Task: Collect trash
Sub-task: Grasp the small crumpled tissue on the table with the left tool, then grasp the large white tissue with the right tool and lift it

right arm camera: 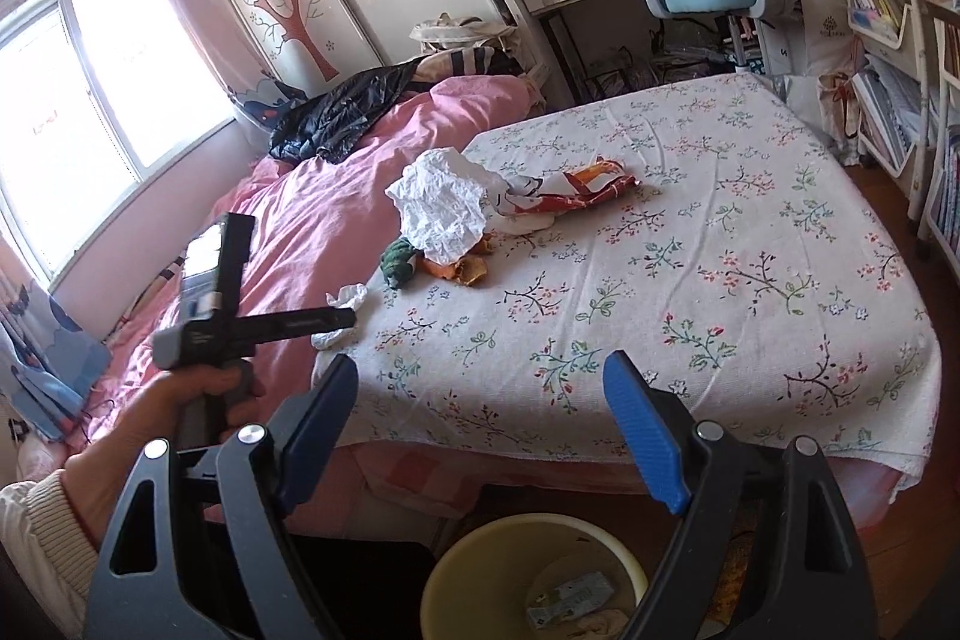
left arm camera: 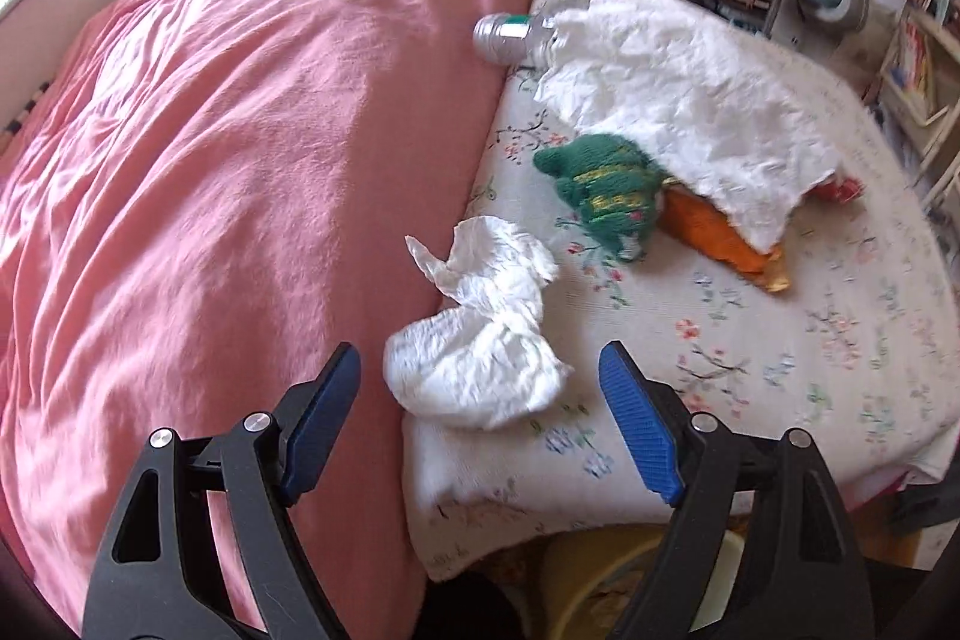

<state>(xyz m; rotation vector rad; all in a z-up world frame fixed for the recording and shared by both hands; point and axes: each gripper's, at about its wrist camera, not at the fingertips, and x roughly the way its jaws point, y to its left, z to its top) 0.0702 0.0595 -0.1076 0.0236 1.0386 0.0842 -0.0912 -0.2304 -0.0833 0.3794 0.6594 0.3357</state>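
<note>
Floral bedsheet (right arm camera: pixel 690 244) strewn with crumpled tissue (left arm camera: pixel 480 340), pink duvet (left arm camera: pixel 240 160) alongside, both grippers' fingers spread, empty.

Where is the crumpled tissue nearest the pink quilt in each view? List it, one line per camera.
Left wrist: crumpled tissue, lower centre, just ahead of the open left gripper.
Right wrist: crumpled tissue, left of centre, partly behind the other gripper.
Shared landmark: green knitted toy.

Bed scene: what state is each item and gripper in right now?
Left gripper: open, empty, jaws either side of tissue.
Right gripper: open, empty.
Tissue: crumpled, on bed.
Paper: crumpled, draped over other items.
Bottle: lying on its side.
Bin: open, some trash inside.
</note>
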